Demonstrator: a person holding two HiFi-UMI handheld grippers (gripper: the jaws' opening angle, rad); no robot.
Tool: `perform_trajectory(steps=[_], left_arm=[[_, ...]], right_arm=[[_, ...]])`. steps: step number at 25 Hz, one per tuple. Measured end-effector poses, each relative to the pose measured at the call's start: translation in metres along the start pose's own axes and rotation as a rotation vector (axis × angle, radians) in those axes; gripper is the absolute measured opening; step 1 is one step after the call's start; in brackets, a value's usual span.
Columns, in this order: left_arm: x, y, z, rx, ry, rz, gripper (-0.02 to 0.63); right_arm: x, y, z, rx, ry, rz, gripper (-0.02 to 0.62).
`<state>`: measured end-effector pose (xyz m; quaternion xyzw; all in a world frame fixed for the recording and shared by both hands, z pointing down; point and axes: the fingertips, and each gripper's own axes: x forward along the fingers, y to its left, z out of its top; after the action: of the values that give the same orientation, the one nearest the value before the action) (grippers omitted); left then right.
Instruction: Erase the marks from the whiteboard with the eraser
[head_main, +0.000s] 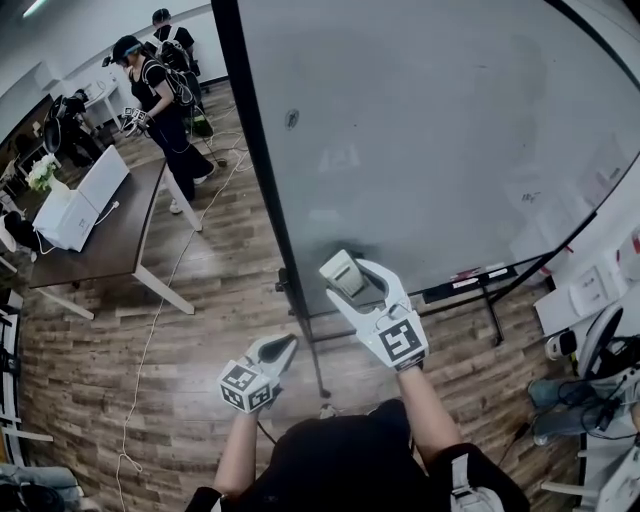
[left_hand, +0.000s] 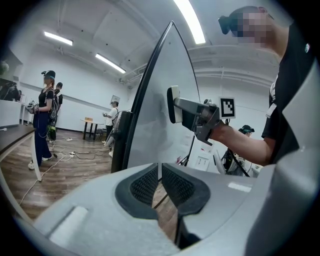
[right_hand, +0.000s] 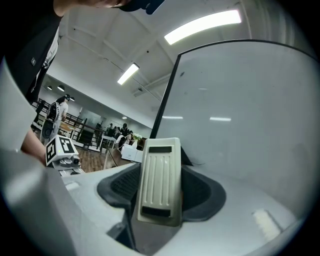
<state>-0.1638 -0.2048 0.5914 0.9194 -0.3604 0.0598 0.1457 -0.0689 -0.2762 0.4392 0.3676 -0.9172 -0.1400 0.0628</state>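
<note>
A large whiteboard (head_main: 430, 130) on a black wheeled stand fills the upper right of the head view; faint smudges show on it near its left part and a small mark at the right. My right gripper (head_main: 345, 272) is shut on a cream ribbed eraser (right_hand: 159, 186), held close to the board's lower left corner. The eraser (left_hand: 173, 104) faces the board (left_hand: 165, 105) in the left gripper view. My left gripper (head_main: 280, 348) hangs lower, left of the board's edge, its jaws closed with nothing between them.
A dark table (head_main: 110, 225) with a white box (head_main: 75, 205) stands at the left. Two people (head_main: 160, 95) stand beyond it. A cable (head_main: 160, 310) trails over the wooden floor. The board's tray (head_main: 480, 275) holds markers; boxes and clutter (head_main: 590, 300) lie at the right.
</note>
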Motion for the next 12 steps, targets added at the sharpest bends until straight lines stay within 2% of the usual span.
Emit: perform_trajectory(steps=[12], left_arm=[[0.037, -0.031, 0.002, -0.006, 0.012, -0.054, 0.034]], right_arm=[[-0.056, -0.028, -0.05, 0.078, 0.068, -0.05, 0.256]])
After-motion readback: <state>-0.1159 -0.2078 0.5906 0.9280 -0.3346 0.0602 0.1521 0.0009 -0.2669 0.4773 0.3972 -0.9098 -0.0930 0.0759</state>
